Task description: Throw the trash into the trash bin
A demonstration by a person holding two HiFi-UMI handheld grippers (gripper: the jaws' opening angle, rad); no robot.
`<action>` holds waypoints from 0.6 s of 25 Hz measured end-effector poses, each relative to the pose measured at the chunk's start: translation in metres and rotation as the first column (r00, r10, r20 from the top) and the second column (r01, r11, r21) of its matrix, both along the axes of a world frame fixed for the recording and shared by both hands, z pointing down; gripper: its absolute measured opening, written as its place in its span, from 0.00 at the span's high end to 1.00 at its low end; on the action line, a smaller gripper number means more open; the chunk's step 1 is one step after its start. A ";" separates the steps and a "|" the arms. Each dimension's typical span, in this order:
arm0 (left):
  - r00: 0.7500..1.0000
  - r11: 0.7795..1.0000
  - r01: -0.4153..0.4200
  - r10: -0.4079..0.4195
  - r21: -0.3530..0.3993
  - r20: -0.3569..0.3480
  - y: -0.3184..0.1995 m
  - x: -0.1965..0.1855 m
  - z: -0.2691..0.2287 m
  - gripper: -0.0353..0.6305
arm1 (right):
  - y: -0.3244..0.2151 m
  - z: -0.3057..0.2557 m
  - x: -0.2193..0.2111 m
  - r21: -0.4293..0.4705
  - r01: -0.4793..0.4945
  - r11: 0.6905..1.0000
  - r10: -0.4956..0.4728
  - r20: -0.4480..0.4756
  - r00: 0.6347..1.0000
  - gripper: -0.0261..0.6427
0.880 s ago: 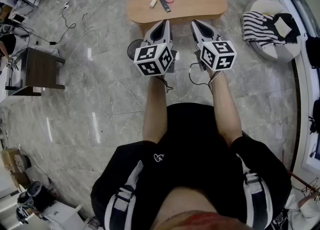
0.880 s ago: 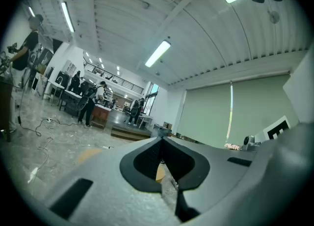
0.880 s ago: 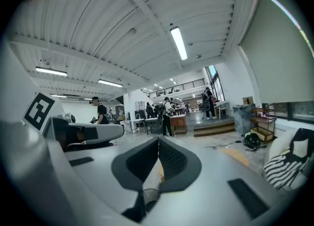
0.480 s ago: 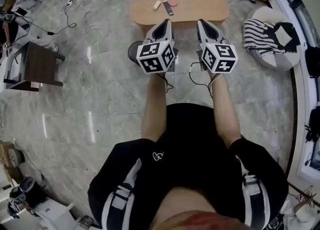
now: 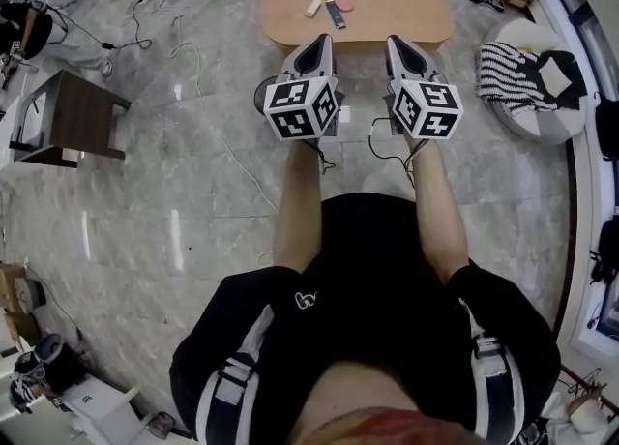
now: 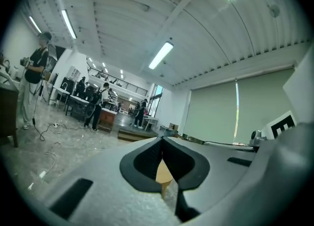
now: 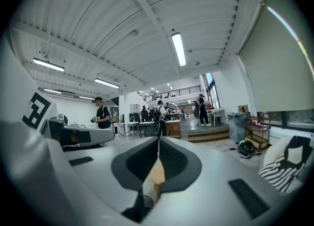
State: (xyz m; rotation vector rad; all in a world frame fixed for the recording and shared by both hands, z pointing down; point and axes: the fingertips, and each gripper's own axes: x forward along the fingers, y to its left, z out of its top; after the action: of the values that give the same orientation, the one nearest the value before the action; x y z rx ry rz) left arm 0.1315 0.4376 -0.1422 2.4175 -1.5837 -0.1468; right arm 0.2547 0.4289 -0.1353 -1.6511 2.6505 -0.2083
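Grippers closed and empty, short of the table where the small items lie

Seen from the head camera, a person in a black top stands on a grey marble floor (image 5: 193, 201) and holds a two-jaw gripper in each hand, arms stretched forward and both tools level.

The left gripper (image 5: 324, 40) has its jaws pressed together, tip against tip, with nothing between them. Its own view (image 6: 162, 139) shows the two dark pads meeting in a thin line. A slice of light brown wood shows through the gap lower down.

The right gripper (image 5: 395, 43) is closed the same way and holds nothing. In its own view (image 7: 158, 142) the pads touch along their front edge.

Just beyond both sets of tips stands a low oval wooden table (image 5: 406, 17). On its left half lie three small items close together: a pale block (image 5: 313, 7), a dark flat bar (image 5: 335, 14) and a pink disc (image 5: 345, 5). Neither gripper touches them.

A dark round bin (image 5: 261, 95) sits on the floor near the table's near edge, just left of the left gripper and partly hidden behind it.

Well off to the left is a dark brown side table (image 5: 73, 124). To the right, a pale round cushion (image 5: 537, 104) carries a black-and-white striped cloth (image 5: 508, 66). Loose cables (image 5: 232, 158) trail over the floor.

Both gripper views look out across a large bright hall with strip lights, where several people stand in the distance.
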 end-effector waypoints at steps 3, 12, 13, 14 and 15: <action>1.000 1.000 -0.002 0.002 -0.004 0.002 0.000 -0.001 0.005 0.94 | 0.001 0.000 -0.002 0.002 0.003 1.000 -0.003 -0.001 1.000 0.94; 0.999 0.999 -0.038 0.038 0.007 -0.005 -0.014 -0.002 0.004 0.94 | -0.009 -0.003 -0.004 0.018 0.004 1.000 -0.003 -0.013 1.000 0.94; 0.999 0.999 -0.038 0.038 0.008 -0.002 -0.019 -0.001 0.005 0.94 | -0.013 -0.004 -0.003 0.023 0.005 1.000 -0.004 -0.011 1.000 0.94; 0.999 0.999 -0.038 0.038 0.009 0.005 -0.024 0.000 0.006 0.94 | -0.018 -0.004 -0.001 0.028 0.005 1.000 -0.005 -0.008 1.000 0.94; 0.999 0.999 -0.037 0.037 0.011 0.018 -0.029 0.000 0.007 0.94 | -0.022 -0.005 0.000 0.033 0.007 0.999 -0.006 -0.006 1.000 0.94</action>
State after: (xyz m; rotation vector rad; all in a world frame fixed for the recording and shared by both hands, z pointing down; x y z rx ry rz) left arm 0.1315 0.4087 -0.1355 2.4618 -1.5482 -0.1277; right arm 0.2549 0.4065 -0.1405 -1.6363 2.6488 -0.1594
